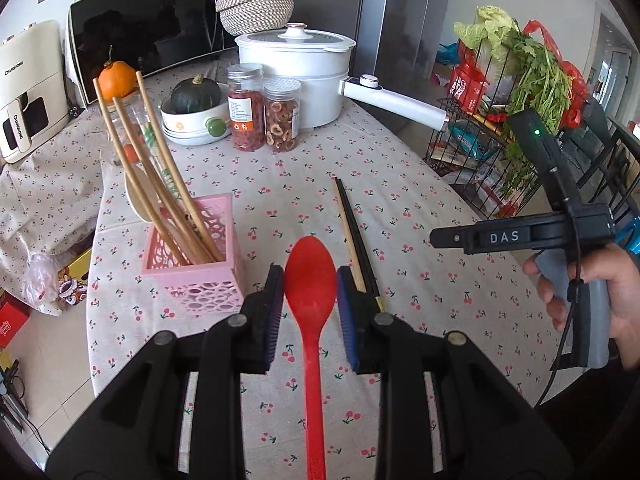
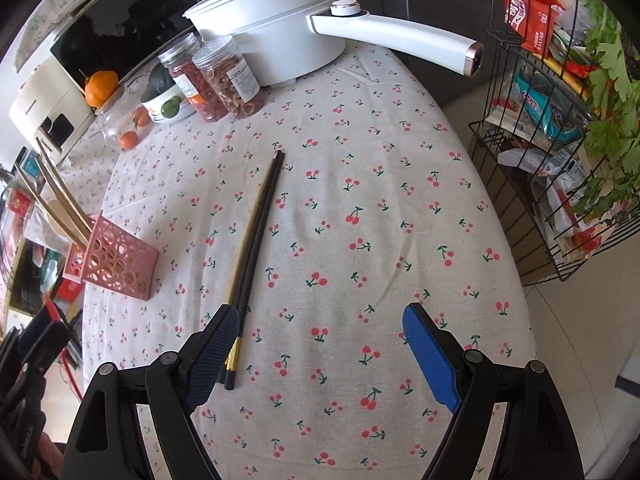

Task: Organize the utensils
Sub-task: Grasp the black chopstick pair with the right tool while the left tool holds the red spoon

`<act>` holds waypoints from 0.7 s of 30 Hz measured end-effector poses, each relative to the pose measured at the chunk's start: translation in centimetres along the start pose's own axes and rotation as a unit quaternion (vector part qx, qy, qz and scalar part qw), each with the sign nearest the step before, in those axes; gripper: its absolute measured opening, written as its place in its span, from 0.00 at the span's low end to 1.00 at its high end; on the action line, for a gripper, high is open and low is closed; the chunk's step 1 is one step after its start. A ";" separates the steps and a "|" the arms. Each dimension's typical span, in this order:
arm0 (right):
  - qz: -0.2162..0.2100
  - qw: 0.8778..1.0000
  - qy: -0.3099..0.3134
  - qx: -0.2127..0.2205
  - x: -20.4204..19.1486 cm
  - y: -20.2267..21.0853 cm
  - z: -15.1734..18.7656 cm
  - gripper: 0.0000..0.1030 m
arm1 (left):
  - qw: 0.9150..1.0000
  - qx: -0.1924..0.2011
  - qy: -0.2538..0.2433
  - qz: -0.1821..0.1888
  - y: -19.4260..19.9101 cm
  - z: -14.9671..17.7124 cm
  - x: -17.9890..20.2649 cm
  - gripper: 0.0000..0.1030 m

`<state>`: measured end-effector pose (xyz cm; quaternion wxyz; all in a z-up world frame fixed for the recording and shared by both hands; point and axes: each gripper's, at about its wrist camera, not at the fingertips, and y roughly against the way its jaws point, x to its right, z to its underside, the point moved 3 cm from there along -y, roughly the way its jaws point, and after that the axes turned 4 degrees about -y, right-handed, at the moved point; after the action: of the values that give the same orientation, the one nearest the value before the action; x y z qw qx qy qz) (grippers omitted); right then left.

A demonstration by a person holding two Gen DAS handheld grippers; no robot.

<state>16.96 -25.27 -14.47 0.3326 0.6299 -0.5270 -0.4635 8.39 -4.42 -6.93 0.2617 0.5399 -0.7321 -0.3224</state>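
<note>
Here the left gripper (image 1: 310, 304) clamps the red spoon (image 1: 311, 300) (bowl forward), right gripper (image 2: 320, 354) jaws apart.

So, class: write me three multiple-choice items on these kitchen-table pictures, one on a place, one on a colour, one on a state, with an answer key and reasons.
1. Where do the black chopsticks lie?
A in the pink holder
B flat on the cherry-print tablecloth
C in the white pot

2. What colour is the plastic spoon between the left gripper fingers?
A red
B green
C white

3. How is the right gripper?
A shut on chopsticks
B shut on a jar
C open, holding nothing

Key: B, they rest on the cloth beside the pink perforated holder; A, its bowl and handle are red; C, its fingers stand wide apart over the cloth.
</note>
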 end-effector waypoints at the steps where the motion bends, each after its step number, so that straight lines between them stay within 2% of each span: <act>1: 0.001 1.000 0.001 -0.004 -0.3 -0.4 -0.1 0.83 | 1.000 0.003 0.003 0.002 0.1 0.0 -0.2 0.27; 13: 0.014 0.999 -0.018 -0.029 -2.0 -4.6 -2.2 0.83 | 1.000 0.007 0.006 0.013 1.9 1.2 -1.4 0.27; 21: 0.042 0.999 -0.023 -0.016 -2.4 -7.2 -4.4 0.82 | 0.999 -0.003 0.009 0.033 2.0 1.2 -1.1 0.27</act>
<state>23.58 -21.60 -18.90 0.3501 0.5910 -0.5527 -0.4718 6.54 -2.71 -6.22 0.2802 0.5175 -0.7463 -0.3109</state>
